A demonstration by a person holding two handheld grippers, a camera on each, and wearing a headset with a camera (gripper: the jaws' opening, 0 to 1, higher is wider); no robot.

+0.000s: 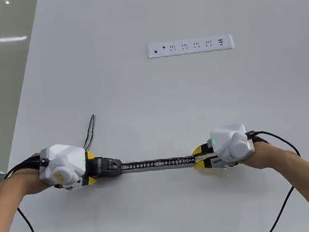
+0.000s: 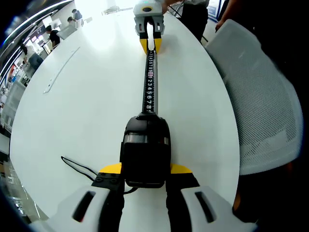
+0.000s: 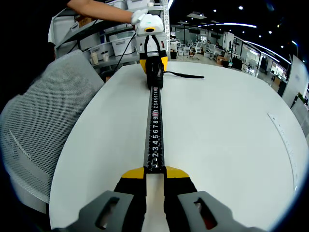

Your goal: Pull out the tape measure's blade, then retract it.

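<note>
While the left tongs (image 2: 145, 168) clamp the case (image 2: 145, 142) as an anchor, the right tongs (image 3: 155, 174) pinch the blade (image 3: 155, 125) at its tip. Opposed grips hold it taut.

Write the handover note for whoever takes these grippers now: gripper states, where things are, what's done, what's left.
Left gripper: shut on the tape measure case.
Right gripper: shut on the end of the blade.
The blade is stretched straight between them, numbers up, near the front edge of the white table.
Done: blade pulled out.
Left: retract it, probably by easing the right gripper back toward the case.
</note>
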